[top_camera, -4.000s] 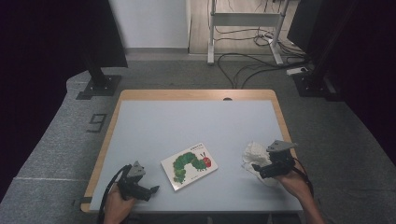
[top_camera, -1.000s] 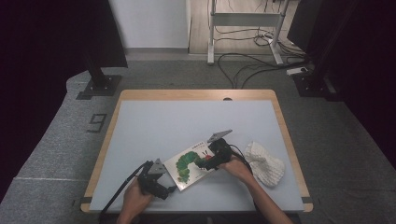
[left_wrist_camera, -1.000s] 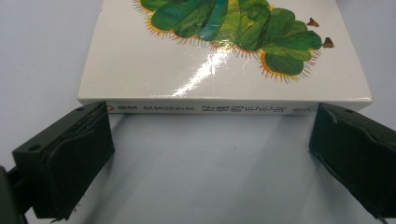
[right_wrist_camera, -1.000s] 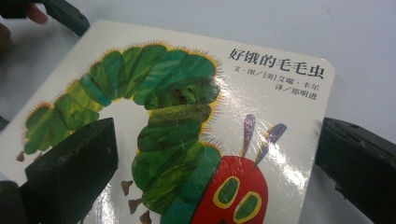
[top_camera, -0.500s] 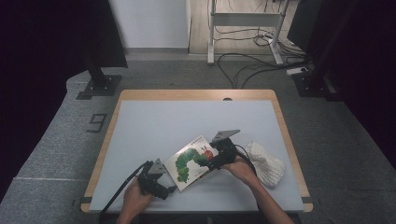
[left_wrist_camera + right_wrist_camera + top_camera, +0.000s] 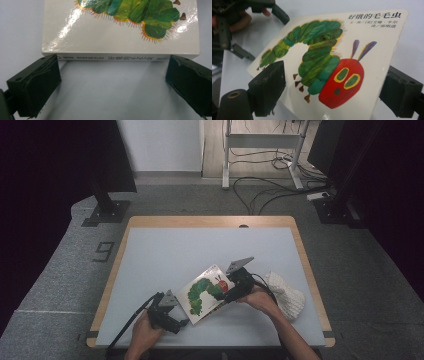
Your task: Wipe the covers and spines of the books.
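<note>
A white board book [image 6: 204,292] with a green caterpillar on its cover lies at the table's near middle, its right edge raised off the table. My right gripper [image 6: 220,296] holds that raised edge. In the right gripper view one jaw lies over the book's [image 6: 352,40] cover and the other under it; the right gripper's [image 6: 334,81] jaws have just been closing on it. My left gripper [image 6: 181,322] rests on the table at the book's near-left corner. In the left gripper view the left gripper [image 6: 112,82] stands open, and the book's spine [image 6: 120,58] lies just beyond its tips.
A white knitted cloth [image 6: 289,296] lies right of the right hand. The grey table top [image 6: 200,245] has a wooden rim. On the floor behind are cables [image 6: 265,180] and stand feet. The left gripper [image 6: 237,15] and its hand appear across the book.
The right gripper left the white cloth, came left to the book and raised its right edge, tilting the cover more than a second ago. The left gripper moved right to the book's corner, then stayed.
</note>
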Tool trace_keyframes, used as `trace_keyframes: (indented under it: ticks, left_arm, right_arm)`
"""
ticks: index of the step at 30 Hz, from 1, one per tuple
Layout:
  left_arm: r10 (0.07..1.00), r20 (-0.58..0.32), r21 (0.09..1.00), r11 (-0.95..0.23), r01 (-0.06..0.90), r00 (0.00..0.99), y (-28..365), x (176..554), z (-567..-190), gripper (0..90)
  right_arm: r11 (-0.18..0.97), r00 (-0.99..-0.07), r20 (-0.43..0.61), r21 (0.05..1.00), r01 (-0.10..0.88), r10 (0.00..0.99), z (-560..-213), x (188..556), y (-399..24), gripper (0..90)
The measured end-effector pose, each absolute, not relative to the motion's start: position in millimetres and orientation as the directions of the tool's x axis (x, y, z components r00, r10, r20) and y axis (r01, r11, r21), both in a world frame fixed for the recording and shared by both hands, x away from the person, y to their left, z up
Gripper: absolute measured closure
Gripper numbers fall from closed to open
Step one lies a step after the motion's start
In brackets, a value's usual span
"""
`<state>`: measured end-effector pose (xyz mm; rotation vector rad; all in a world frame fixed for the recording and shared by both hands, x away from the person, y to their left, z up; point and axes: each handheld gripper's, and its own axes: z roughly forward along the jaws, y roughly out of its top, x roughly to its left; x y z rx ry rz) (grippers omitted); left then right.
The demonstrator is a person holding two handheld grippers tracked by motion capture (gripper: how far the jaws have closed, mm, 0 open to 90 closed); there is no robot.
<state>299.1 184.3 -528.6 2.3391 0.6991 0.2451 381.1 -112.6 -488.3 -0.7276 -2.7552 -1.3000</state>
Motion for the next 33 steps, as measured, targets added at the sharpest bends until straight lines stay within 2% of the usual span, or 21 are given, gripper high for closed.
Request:
trace_keyframes:
  ticks: [4, 11, 22, 33]
  left_arm:
    - [0.545, -0.010, 0.656, -0.629, 0.416, 0.839, 184, 299, -529, 0.0]
    - [0.544, -0.007, 0.655, -0.631, 0.414, 0.839, 184, 299, -529, 0.0]
    - [0.544, -0.009, 0.655, -0.631, 0.416, 0.839, 184, 299, -528, 0.0]
    - [0.563, -0.029, 0.658, -0.612, 0.440, 0.826, 185, 299, -527, 0.0]
  right_arm:
    - [0.597, -0.908, 0.189, 0.700, 0.392, 0.374, -487, 386, -113, 21.7]
    - [0.604, -0.913, 0.205, 0.695, 0.390, 0.353, -481, 388, -119, 33.6]
    - [0.630, -0.924, 0.167, 0.688, 0.360, 0.345, -477, 382, -124, 44.1]
    - [0.632, -0.929, 0.131, 0.699, 0.334, 0.346, -475, 373, -130, 48.6]
